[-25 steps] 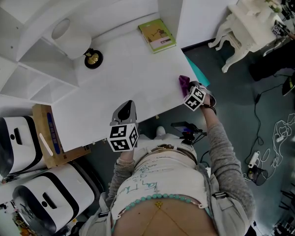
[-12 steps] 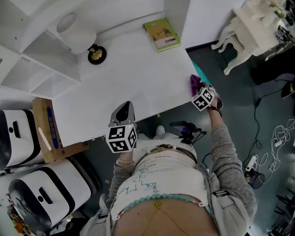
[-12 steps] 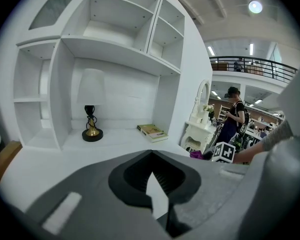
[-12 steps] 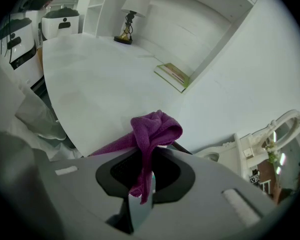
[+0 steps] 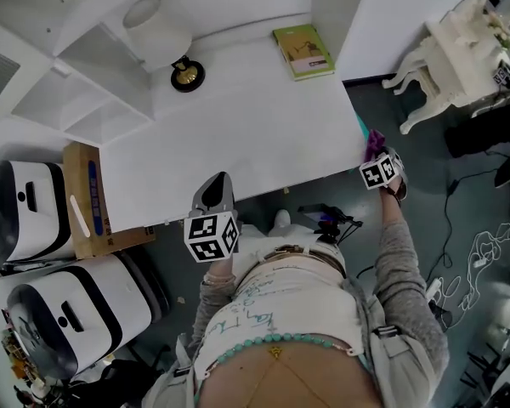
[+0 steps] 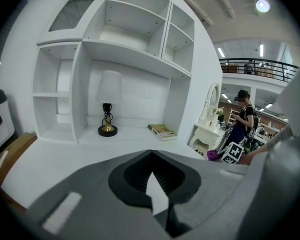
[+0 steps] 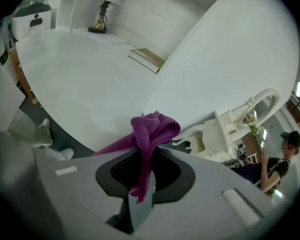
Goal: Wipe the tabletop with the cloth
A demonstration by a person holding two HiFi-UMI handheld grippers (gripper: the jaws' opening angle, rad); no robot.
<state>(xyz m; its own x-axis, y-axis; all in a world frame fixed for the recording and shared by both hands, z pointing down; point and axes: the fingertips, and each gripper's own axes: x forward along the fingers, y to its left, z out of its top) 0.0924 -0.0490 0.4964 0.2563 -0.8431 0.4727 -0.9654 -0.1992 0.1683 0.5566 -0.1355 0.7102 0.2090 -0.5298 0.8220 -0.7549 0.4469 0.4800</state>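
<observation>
Head view: above the person, facing steeply down; far off; takes in the whole tabletop (image 5: pixel 238 134), lamp (image 5: pixel 166 41) and book (image 5: pixel 303 51)
Left gripper view: low at the tabletop's near edge; faces level across it toward the shelves (image 6: pixel 125 51)
Right gripper view: close at the tabletop's right edge; tilted; looks back along the surface
Shared: tabletop, lamp and book appear in all three
</observation>
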